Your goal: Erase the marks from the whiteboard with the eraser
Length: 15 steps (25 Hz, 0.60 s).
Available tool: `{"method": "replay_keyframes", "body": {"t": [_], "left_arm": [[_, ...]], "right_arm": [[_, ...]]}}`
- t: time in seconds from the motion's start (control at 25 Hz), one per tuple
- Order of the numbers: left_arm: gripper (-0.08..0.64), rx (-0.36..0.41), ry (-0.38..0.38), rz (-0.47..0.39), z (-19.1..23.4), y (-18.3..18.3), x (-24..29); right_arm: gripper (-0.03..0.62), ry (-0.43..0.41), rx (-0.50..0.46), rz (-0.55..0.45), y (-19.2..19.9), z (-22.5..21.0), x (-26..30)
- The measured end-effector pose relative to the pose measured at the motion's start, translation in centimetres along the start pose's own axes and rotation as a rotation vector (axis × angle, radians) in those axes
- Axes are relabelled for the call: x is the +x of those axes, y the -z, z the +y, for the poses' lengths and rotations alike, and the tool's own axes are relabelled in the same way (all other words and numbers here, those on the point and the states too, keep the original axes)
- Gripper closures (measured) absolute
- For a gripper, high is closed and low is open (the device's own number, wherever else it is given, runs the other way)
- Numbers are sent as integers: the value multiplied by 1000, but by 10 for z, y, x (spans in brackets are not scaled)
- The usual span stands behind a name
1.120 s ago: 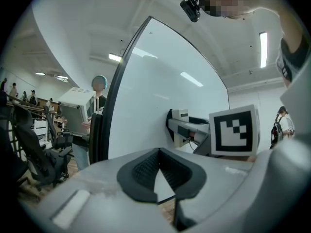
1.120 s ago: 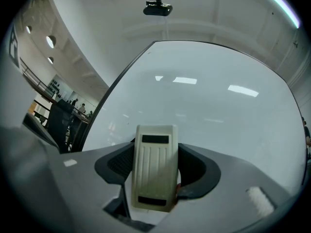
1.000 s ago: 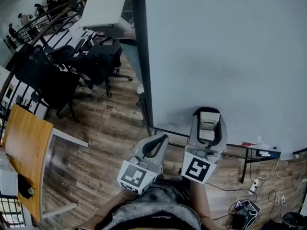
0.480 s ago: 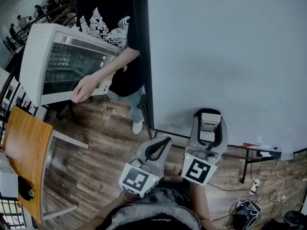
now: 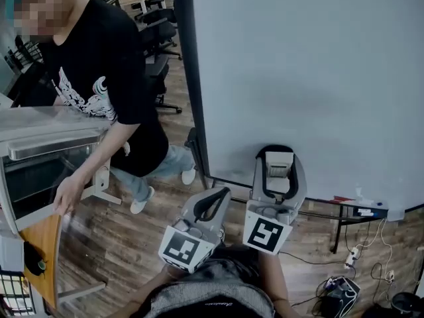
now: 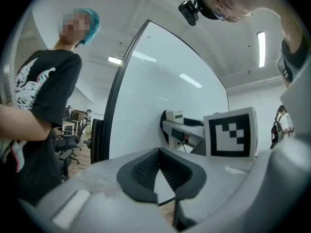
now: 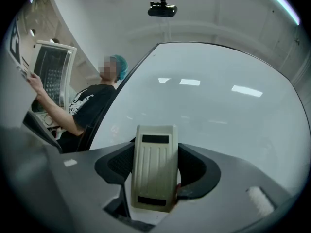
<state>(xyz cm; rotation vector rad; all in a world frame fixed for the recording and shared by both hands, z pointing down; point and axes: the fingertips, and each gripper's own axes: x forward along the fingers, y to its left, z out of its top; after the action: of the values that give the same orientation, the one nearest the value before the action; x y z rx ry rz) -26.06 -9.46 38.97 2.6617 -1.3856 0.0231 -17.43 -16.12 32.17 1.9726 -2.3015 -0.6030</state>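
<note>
Wiping step: I am clamping the eraser [image 7: 154, 166] in my right hand-held gripper [image 5: 278, 156], low against the whiteboard [image 5: 298, 65], left hand-held gripper [image 5: 213, 203] hanging closed and empty; no marks showing here, so probably sweeping upward next.

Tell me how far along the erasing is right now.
Done: the whiteboard shows no marks in any view, only light reflections. In hand: the right gripper is shut on the eraser, low near the board's bottom edge; contact is unclear. The left gripper is shut and empty. Left: probably nothing in the visible area, though the board's top is out of frame.
</note>
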Motion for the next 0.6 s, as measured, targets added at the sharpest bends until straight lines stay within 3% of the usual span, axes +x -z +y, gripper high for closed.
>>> {"method": "replay_keyframes", "body": {"t": [0.36, 0.6], "left_arm": [[561, -19, -52, 3, -8, -3, 13], [561, -31, -50, -14, -19, -5, 12]], "right_arm": [[328, -55, 9, 56, 7, -13, -9], [328, -22, 23, 59, 13, -37, -13]]}}
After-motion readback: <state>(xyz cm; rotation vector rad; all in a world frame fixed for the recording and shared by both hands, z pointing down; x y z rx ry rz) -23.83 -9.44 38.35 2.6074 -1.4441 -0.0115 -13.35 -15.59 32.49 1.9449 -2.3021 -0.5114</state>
